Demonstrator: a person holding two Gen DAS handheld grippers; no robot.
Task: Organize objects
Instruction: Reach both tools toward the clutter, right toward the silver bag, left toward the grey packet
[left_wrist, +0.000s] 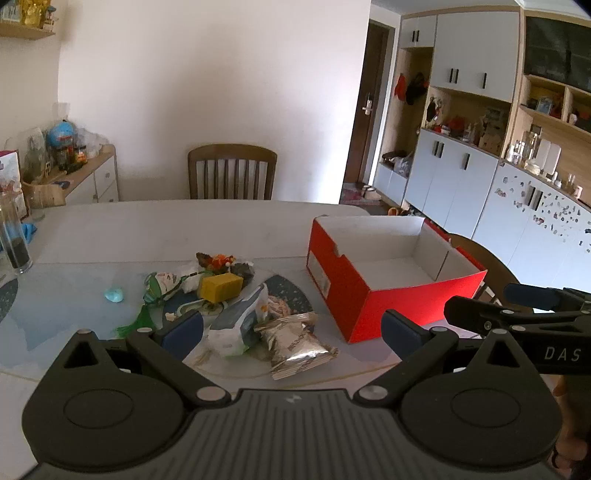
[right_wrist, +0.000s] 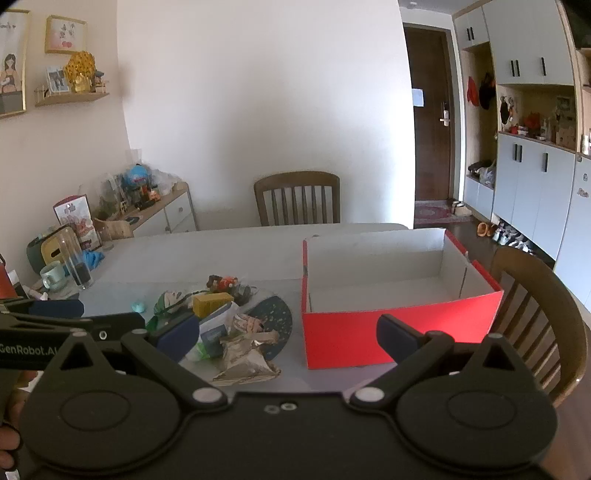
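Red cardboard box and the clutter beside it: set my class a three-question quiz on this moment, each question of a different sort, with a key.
1. True or false: the red cardboard box holds nothing.
2. Which lies nearest the left hand-held gripper?
A. yellow rectangular block
B. crinkled silver foil packet
C. small pale-blue blob
3. Fill in: both hand-held grippers, including the right hand-held gripper, are ____.

Key: 1 true; 2 B; 3 open.

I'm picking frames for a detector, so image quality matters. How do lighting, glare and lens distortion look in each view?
Left wrist view: soft daylight, a pale sheen on the table, cabinets bowed by fisheye, silver packet sharp. Right wrist view: dimmer, red box front bright, walls curved, dark corners, packet pile softer.
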